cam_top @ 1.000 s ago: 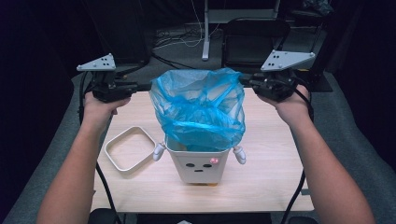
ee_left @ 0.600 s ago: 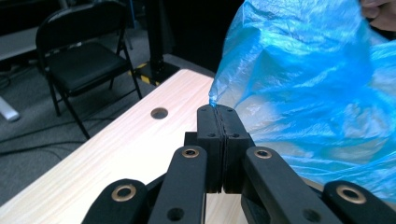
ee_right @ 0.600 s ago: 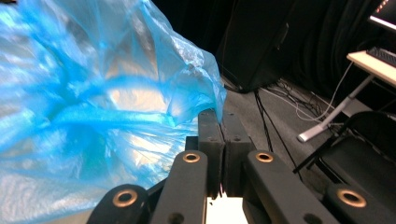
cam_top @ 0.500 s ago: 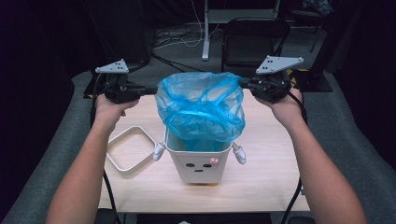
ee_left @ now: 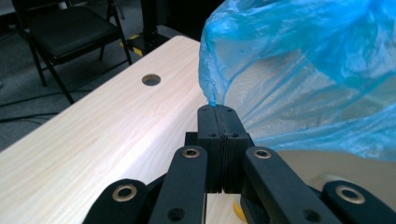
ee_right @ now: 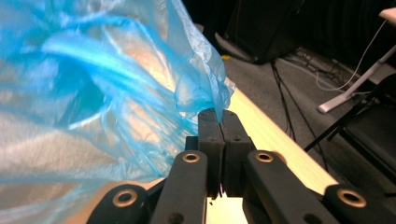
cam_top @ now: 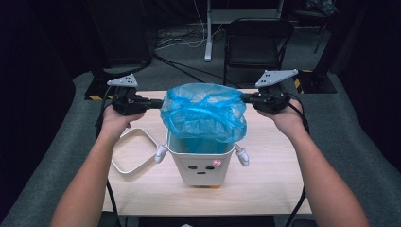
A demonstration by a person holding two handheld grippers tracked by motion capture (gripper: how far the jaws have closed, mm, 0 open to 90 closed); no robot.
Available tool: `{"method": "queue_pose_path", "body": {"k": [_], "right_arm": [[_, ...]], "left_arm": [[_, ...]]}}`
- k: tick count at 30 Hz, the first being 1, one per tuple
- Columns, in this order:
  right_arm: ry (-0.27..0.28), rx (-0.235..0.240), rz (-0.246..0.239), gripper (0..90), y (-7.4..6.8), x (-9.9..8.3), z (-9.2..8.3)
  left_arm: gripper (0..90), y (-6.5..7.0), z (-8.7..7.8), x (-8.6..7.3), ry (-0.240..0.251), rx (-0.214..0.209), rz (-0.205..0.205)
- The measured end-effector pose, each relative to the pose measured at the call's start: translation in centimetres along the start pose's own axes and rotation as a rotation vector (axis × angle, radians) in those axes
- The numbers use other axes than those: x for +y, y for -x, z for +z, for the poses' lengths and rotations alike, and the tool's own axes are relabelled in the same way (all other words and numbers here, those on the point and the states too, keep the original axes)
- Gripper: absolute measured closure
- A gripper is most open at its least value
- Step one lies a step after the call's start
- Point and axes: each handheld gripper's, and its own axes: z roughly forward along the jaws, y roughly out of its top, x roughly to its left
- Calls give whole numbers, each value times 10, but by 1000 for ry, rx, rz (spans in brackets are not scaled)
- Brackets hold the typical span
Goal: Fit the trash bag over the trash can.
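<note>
A thin blue plastic bag is stretched open above a small white bin with a face and little arms. My left gripper is shut on the bag's left edge, and my right gripper is shut on its right edge. In the left gripper view the jaws pinch the blue bag film at their tips, left gripper. In the right gripper view the right gripper clamps a fold of the blue bag. The bag's lower part hangs inside the bin.
A white square ring lid lies on the wooden table left of the bin. A round hole sits in the table top. A black folding chair and cables stand on the floor behind the table.
Both hands have come down with the bag, and the bag has sunk lower over the bin. The grip on both edges has stayed the same.
</note>
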Motion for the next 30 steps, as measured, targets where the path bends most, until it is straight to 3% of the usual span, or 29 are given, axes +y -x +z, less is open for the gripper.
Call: {"method": "queue_pose_path", "body": {"k": [12,21,30], "right_arm": [[-101,47,14,891,-4,-22,10],[-118,80,34,892,-4,-31,11],[-155,112,42,894,-6,-41,17]], "left_arm": [[892,-5,5,-25,-43,-13,-43],[893,-6,5,-35,-57,-32,-50],[894,-8,15,-48,-123,-61,-64]]}}
